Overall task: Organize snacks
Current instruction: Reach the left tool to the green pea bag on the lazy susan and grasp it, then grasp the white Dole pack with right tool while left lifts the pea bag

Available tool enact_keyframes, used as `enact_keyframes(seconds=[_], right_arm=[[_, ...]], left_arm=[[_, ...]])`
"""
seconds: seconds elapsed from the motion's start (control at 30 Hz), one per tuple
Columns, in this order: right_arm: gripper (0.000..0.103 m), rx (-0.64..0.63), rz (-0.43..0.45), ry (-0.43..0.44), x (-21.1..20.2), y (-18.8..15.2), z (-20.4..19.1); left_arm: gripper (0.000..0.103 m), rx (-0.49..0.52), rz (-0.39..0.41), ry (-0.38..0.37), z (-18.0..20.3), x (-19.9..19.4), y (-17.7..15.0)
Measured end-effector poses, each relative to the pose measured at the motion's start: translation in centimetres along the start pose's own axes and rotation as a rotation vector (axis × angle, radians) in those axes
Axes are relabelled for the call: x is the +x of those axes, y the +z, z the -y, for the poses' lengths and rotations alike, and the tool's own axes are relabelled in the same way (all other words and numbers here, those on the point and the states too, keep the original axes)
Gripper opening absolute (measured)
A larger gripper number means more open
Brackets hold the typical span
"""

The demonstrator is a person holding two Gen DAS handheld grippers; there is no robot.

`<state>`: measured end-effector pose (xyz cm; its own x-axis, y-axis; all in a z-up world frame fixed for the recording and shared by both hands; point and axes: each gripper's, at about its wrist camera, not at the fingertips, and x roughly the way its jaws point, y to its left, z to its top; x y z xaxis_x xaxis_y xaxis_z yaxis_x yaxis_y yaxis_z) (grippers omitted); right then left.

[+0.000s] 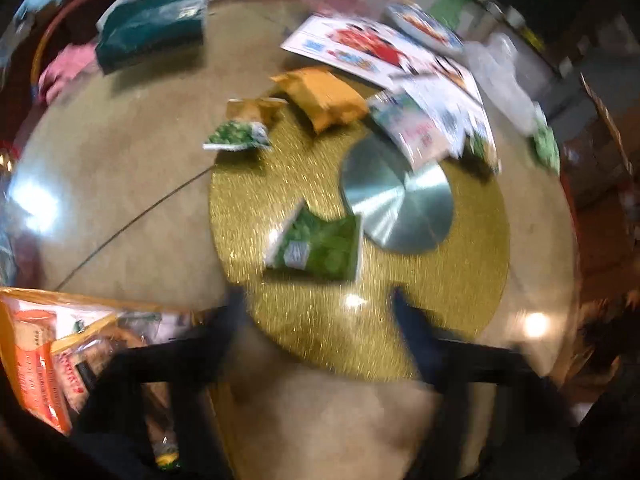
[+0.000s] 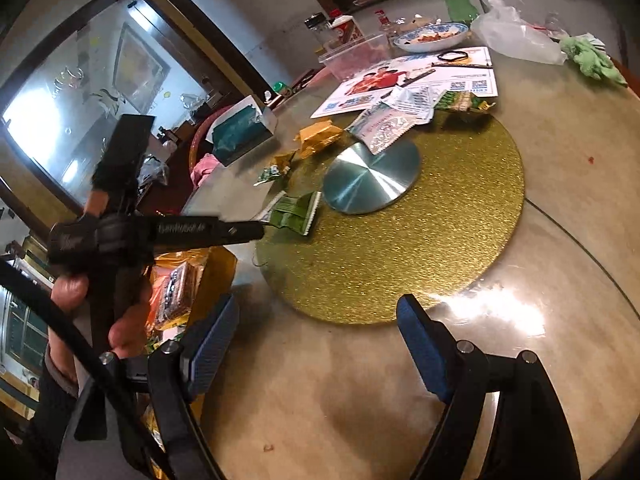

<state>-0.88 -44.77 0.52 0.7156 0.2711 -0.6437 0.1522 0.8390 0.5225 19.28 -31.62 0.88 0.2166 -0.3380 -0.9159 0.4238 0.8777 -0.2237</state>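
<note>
Blurred green snack packet (image 1: pixel 320 246), print unreadable

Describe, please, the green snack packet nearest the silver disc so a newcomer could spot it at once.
Start at the round gold glitter mat with the silver metal disc at its centre. Beside the disc, towards the orange bag, lies a green snack packet. Unlike the smaller green packet farther off, it rests on the mat.

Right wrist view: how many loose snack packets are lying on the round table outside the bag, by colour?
Green plastic snack packets: 3
Yellow-orange plastic snack packets: 2
White-silver flat snack packets: 2
Total: 7
</note>
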Motion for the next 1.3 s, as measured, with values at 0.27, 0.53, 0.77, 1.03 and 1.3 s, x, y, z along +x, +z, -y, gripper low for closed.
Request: enact_keyframes(seconds=[0.27,0.53,0.77,1.03,1.3], right_arm=[[0.081,0.022,0.011,-0.004,-0.8,-0.2,0.1],[0.081,0.029,0.027,-0.005,-1.7,-0.1,0.9],[0.081,0.047,0.038,0.047,-2.7,1.3,2.4],[0.081,0.057,0.032,0.072,-2.5,1.6,4.0],[0.081,0.056,-0.015,0.094,0.0,4.7,4.9]], left_arm=[[0.062,-0.045,-0.073,0.084,1.6,3.7,1.9],[0.016,-0.048,-0.05,0.019,1.4,3.0,-0.2],[0.045,-0.136,-0.064,-0.054,0.7,2.4,-0.4],[0.046,-0.047,-0.033,0.114,3.1,4.9,1.4],[0.039,-0.081,0.026,0.043,3.1,2.3,-2.4]])
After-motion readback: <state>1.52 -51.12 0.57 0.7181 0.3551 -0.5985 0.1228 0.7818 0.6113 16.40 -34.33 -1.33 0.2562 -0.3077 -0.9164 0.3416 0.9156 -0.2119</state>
